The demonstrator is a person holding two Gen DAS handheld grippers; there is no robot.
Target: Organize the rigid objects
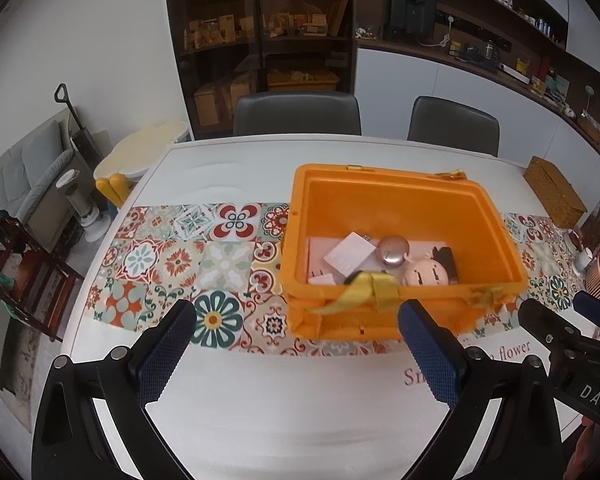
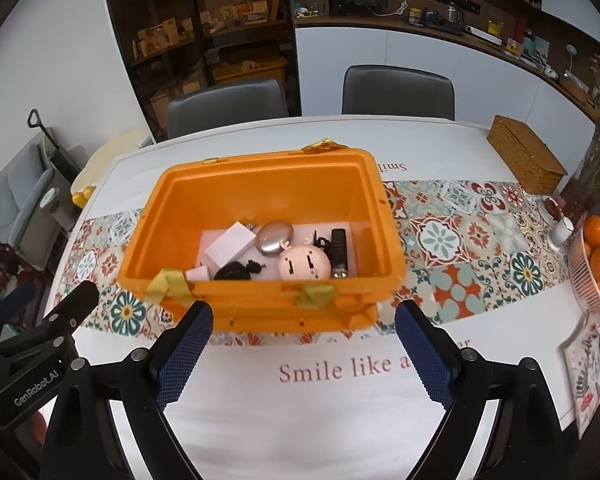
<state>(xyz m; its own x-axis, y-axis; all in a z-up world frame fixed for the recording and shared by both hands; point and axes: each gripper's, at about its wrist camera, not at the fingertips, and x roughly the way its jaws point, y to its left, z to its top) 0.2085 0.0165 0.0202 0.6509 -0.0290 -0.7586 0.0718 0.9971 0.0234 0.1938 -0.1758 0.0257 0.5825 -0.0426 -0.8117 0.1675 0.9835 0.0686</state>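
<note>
An orange plastic bin (image 1: pixel 388 196) (image 2: pixel 268 176) stands on the patterned table runner. Inside lie a white box (image 2: pixel 230 246) (image 1: pixel 348 256), a silver oval object (image 2: pixel 274 238) (image 1: pixel 392 250), a pink doll head (image 2: pixel 304 262) (image 1: pixel 424 272), a black flashlight (image 2: pixel 339 252), a small black clump (image 2: pixel 236 270) and a small white piece (image 2: pixel 199 274). My left gripper (image 1: pixel 296 356) is open and empty, in front of the bin's left corner. My right gripper (image 2: pixel 304 354) is open and empty, just in front of the bin's near wall. Each gripper shows at the edge of the other's view.
A wicker box (image 2: pixel 524 154) sits at the far right of the table. A basket of oranges (image 2: pixel 598 264), a white cup (image 2: pixel 560 232) and a small dish (image 2: pixel 550 208) are on the right. Two grey chairs (image 2: pixel 398 88) stand behind the table.
</note>
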